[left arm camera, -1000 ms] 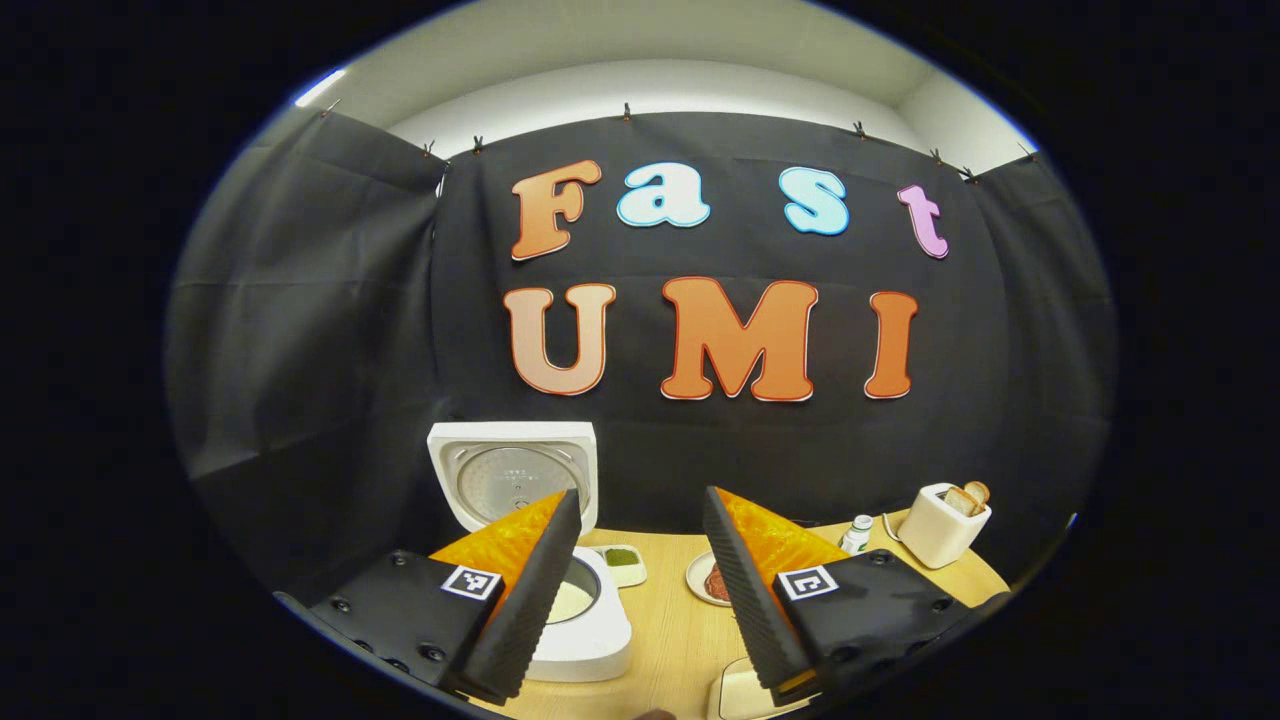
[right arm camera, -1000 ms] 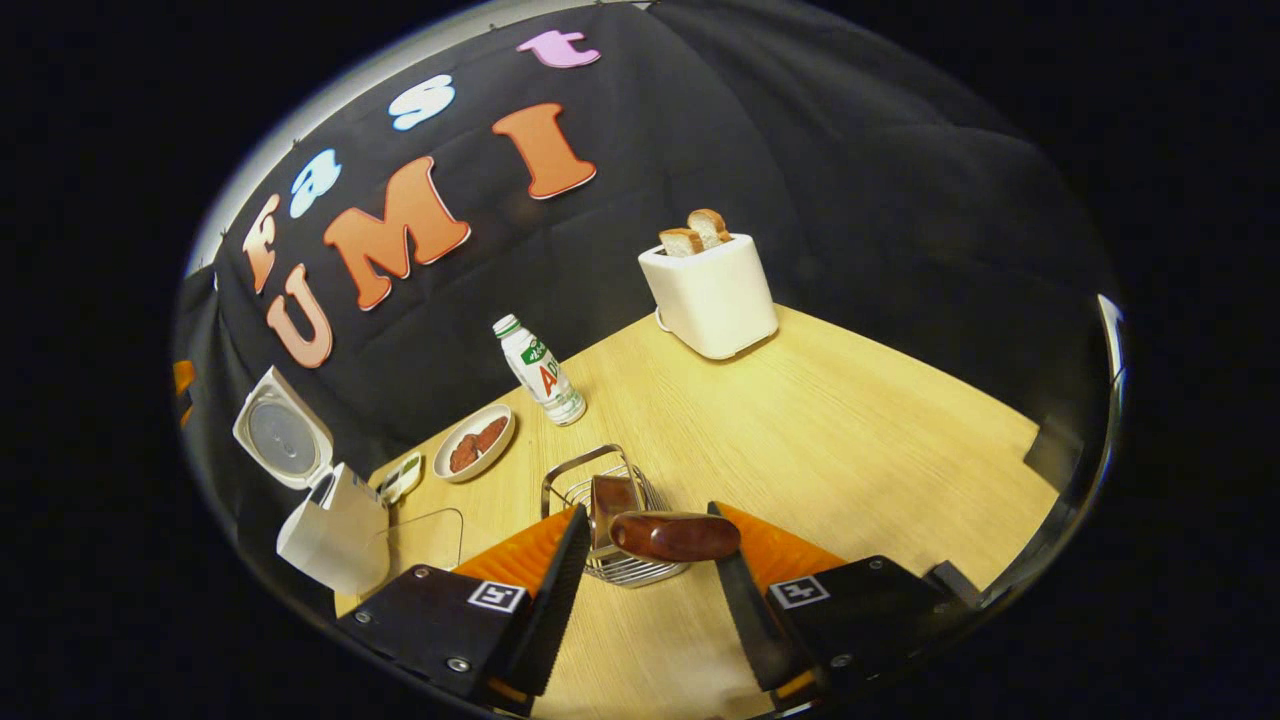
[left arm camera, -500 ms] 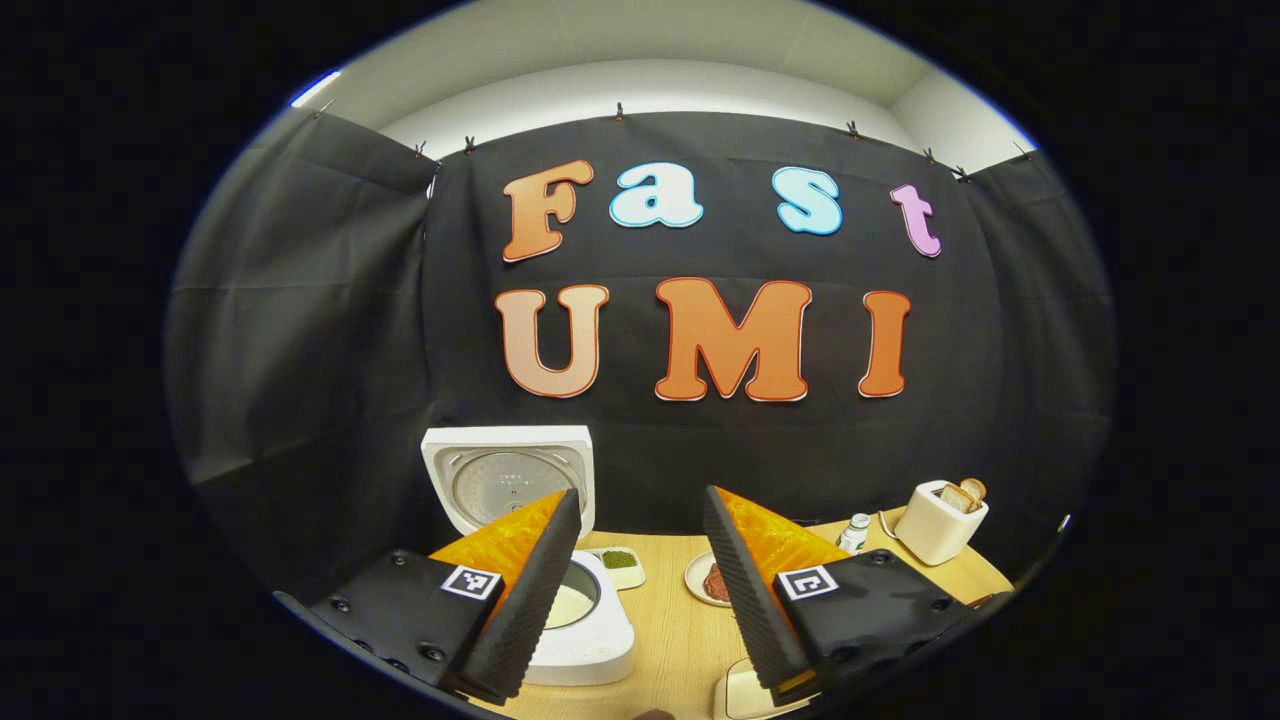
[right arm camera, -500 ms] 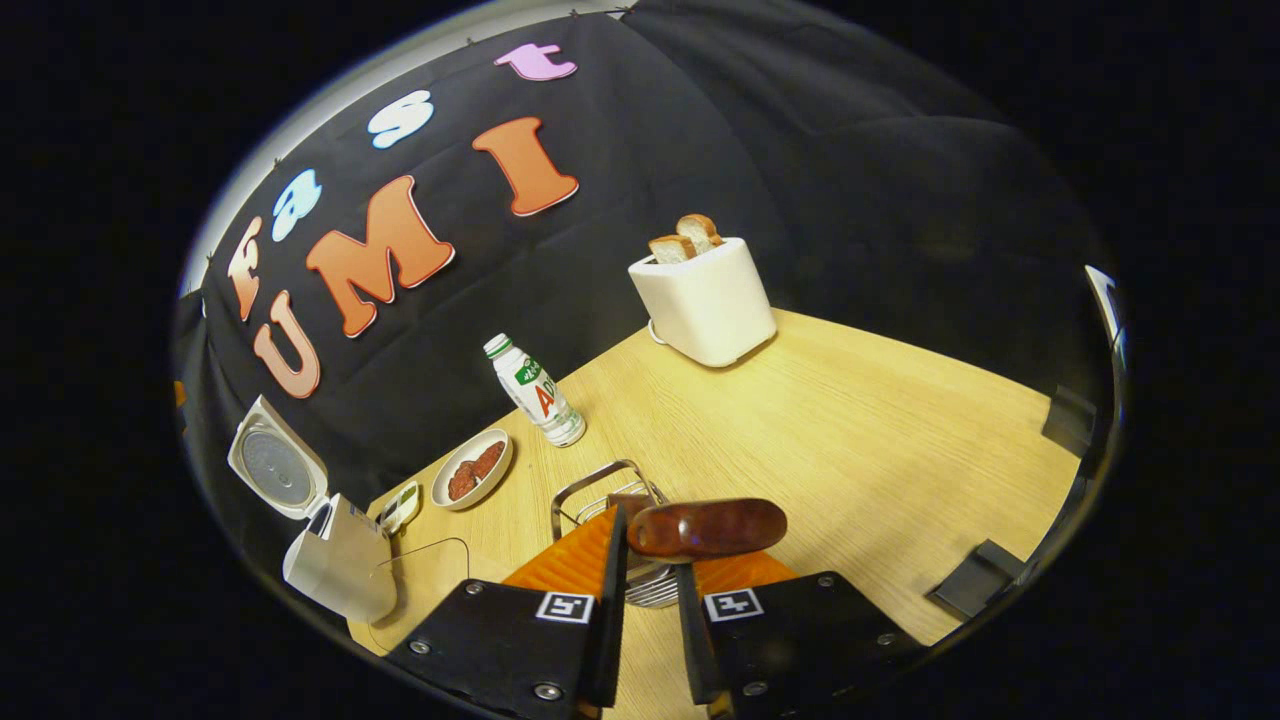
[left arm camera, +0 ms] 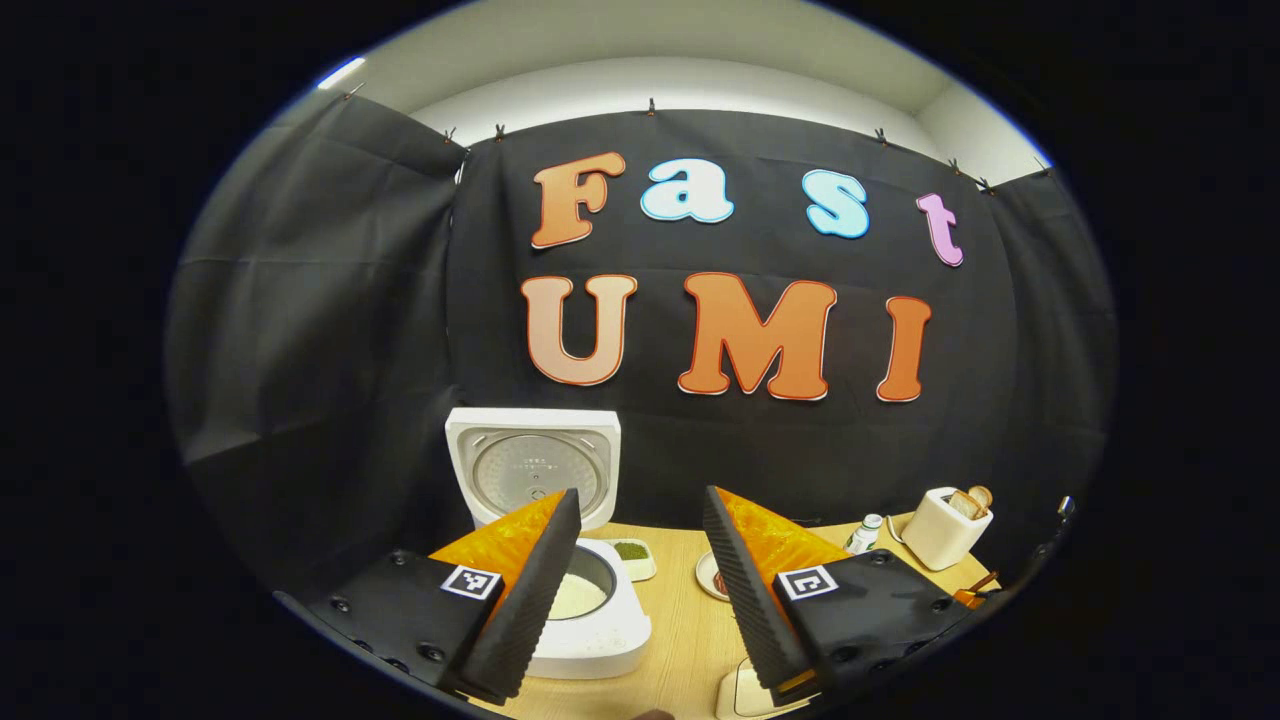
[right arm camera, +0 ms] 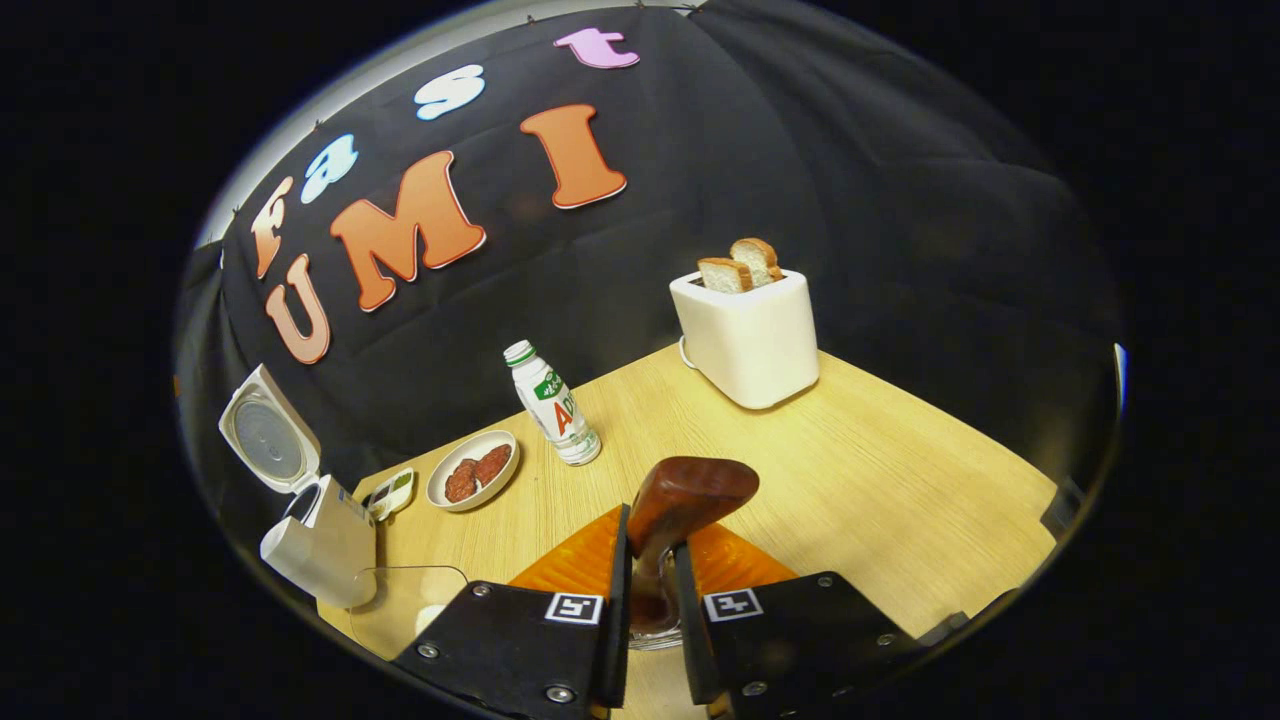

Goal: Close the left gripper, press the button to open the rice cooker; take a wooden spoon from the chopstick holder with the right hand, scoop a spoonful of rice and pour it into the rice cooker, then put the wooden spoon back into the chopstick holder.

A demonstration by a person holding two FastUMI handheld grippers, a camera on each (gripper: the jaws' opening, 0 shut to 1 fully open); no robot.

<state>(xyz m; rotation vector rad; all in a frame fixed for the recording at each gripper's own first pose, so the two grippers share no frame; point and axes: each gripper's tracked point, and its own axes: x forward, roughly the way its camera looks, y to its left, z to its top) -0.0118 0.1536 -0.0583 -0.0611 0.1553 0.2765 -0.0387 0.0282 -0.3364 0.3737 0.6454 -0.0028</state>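
Note:
The white rice cooker (left arm camera: pixel 590 625) stands open, lid (left arm camera: pixel 532 465) upright, pale contents in its pot. My left gripper (left arm camera: pixel 640 530) hangs open above and in front of it, holding nothing. My right gripper (right arm camera: pixel 648 570) is shut on the dark brown wooden spoon (right arm camera: pixel 685 495), whose rounded end sticks up past the fingers. A bit of the wire chopstick holder (right arm camera: pixel 655 635) shows low between the fingers. The cooker (right arm camera: pixel 320 540) sits far left in the right gripper view, with a clear rice container (right arm camera: pixel 405 600) beside it.
On the wooden table (right arm camera: pixel 880 480) stand a white toaster (right arm camera: pixel 745 325) with bread, a small bottle (right arm camera: pixel 555 405), a plate of reddish food (right arm camera: pixel 472 480) and a small dish (right arm camera: pixel 390 492). The same toaster (left arm camera: pixel 945 525) sits at the far right in the left gripper view.
The right gripper went from open around the spoon to shut on it, and the spoon has tipped from lying across to pointing up. The left gripper drifted slightly and stays open.

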